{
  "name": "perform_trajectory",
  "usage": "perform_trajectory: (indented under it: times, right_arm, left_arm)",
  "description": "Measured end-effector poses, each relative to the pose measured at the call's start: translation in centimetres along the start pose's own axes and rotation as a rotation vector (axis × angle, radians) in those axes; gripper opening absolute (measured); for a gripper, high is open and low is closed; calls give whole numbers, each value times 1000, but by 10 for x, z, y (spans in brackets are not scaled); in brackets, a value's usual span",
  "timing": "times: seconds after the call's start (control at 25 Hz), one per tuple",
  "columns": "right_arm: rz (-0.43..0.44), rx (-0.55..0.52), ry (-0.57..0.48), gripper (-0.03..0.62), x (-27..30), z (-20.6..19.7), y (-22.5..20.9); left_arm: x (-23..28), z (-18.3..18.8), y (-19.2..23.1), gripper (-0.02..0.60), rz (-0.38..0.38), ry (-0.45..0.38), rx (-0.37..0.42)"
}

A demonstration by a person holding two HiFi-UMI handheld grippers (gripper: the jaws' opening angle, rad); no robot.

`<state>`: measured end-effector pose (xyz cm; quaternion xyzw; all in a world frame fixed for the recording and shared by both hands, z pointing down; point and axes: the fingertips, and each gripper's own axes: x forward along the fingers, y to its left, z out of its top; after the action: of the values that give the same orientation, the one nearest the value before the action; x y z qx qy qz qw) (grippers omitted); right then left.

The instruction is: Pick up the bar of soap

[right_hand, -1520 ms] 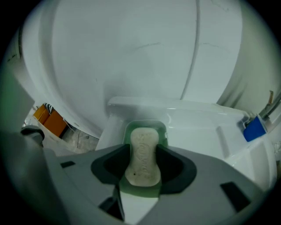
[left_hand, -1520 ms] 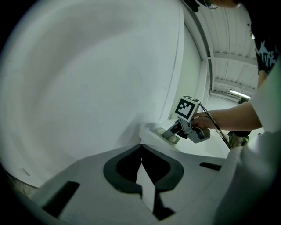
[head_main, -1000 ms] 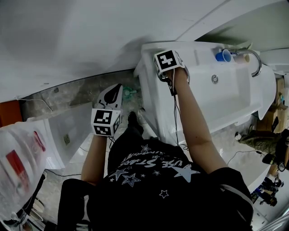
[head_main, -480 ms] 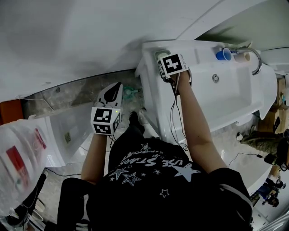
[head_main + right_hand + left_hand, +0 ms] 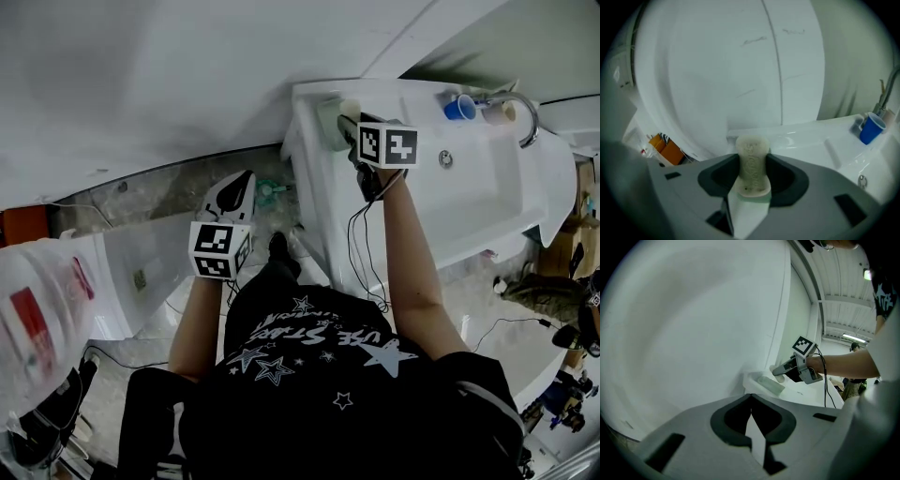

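The cream bar of soap (image 5: 751, 157) stands on end between the jaws of my right gripper (image 5: 751, 169), which is shut on it. In the head view the right gripper (image 5: 356, 129) hovers over the back left corner of the white washbasin (image 5: 487, 202), and the soap (image 5: 350, 111) shows at its tip. Just left of it lies a pale green soap dish (image 5: 329, 123), also seen in the left gripper view as the soap dish (image 5: 770, 385) under the right gripper (image 5: 783, 371). My left gripper (image 5: 234, 193) hangs beside the basin over the floor, its jaws together and holding nothing (image 5: 751, 398).
A blue cup (image 5: 460, 110) and a curved tap (image 5: 528, 120) stand at the basin's back right; the blue cup (image 5: 870, 128) also shows in the right gripper view. A white wall rises behind the basin. Orange packages (image 5: 668, 149) lie low at the left. A cable hangs from the right wrist.
My right gripper has moved to the right with the soap, uncovering the green soap dish. The left gripper has stayed where it was.
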<state>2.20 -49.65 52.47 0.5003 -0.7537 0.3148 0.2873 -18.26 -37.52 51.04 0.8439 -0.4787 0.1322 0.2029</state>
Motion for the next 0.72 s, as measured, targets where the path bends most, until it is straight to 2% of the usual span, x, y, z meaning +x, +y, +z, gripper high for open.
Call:
perform_trajectory:
  times: [0.12, 0.4, 0.72]
  right_arm:
    - [59, 31, -77, 187, -18, 6, 5]
    - [144, -9, -186, 186, -65, 6, 14]
    - [172, -64, -262, 186, -121, -27, 20]
  left_arm:
    - [-5, 3, -8, 9, 3, -14, 9]
    - [-17, 9, -41, 9, 5, -37, 29]
    - [-43, -1, -87, 9, 8, -56, 50]
